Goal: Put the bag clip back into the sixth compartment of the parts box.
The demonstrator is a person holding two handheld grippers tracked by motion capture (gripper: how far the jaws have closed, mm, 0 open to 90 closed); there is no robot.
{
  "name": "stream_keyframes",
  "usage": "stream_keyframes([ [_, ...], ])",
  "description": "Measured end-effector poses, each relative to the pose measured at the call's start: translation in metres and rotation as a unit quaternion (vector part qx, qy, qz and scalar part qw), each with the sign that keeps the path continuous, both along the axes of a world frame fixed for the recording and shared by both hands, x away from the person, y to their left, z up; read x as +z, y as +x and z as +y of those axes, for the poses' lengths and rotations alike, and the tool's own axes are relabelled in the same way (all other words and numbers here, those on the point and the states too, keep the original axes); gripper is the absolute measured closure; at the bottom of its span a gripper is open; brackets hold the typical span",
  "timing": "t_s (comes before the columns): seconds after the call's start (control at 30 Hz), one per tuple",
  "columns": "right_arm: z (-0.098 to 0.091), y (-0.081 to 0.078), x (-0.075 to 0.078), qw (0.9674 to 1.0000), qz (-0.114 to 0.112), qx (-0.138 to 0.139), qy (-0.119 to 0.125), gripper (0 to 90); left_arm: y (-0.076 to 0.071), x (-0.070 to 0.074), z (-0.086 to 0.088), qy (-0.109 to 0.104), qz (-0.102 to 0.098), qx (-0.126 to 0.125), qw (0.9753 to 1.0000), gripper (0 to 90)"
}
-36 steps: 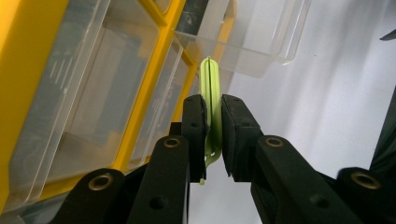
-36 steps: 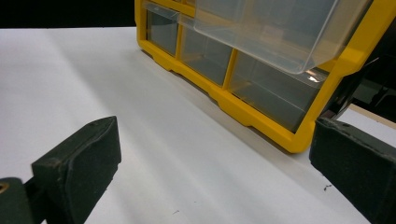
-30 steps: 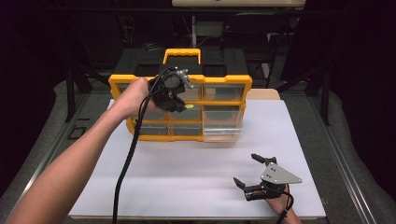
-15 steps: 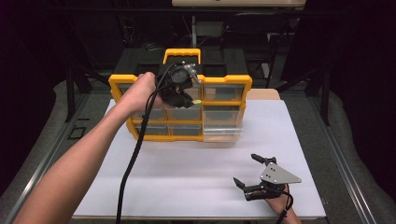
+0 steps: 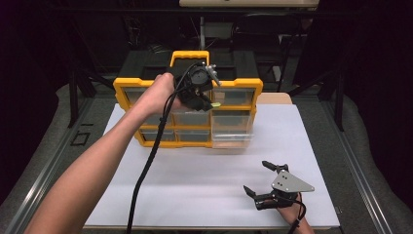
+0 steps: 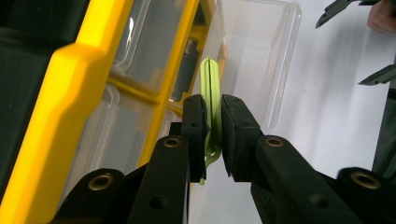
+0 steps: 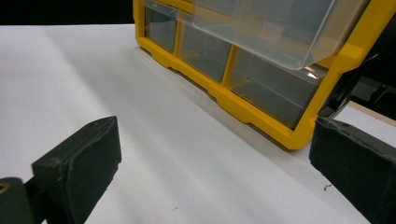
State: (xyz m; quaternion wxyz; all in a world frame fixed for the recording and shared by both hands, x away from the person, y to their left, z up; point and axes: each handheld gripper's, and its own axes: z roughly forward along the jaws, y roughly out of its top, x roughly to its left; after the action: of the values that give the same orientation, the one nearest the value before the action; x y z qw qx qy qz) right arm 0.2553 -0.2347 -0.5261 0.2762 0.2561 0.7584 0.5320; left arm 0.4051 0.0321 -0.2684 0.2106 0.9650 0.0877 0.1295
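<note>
The thin green piece [image 6: 211, 88] sits tight between the two black jaws of your left gripper [image 6: 213, 122]. It looks like a small flat plastic thing, maybe a clip, and the jaws are squeezed narrow on both of its flat sides. I cannot tell just what it is. In the high view you can see a bit of green [image 5: 215, 104] poking out of that gripper [image 5: 207, 100], up in front of the top row of the yellow drawer box [image 5: 124, 87].

Here is what has changed. A second ago your left hand [image 5: 163, 92] was lower and more to the left, in front of the box's middle drawers. Now it has come up a little and gone across to the right. The jaws have not let go at all on the way, so the green piece has come along with you.

Right under and past the green piece is the clear drawer [image 6: 268, 51], pulled out of the box. In the high view that open drawer [image 5: 233, 130] is on the right side of the box. So I think you are carrying the green piece over to drop it in there. You are close, but it is not in yet. Keep your squeeze until the piece is over the drawer.

Your right gripper [image 5: 260, 183] rests low on the white table [image 5: 204, 185], well apart from the box. Its jaws stand wide, with nothing in them. It has not moved.
</note>
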Motion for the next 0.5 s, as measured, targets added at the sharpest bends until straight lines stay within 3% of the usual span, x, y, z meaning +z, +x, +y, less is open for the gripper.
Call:
stream_keyframes([
  [0.2,0.000,0.000,0.000,1.0000,0.001,0.000,0.000,1.7,0.000,0.001,-0.011,-0.002,0.002,-0.010,0.9999,80.5],
  [0.5,-0.001,0.000,0.000,1.0000,-0.004,0.000,-0.001,1.7,0.003,-0.010,-0.027,0.000,0.010,-0.018,0.9998,80.5],
])
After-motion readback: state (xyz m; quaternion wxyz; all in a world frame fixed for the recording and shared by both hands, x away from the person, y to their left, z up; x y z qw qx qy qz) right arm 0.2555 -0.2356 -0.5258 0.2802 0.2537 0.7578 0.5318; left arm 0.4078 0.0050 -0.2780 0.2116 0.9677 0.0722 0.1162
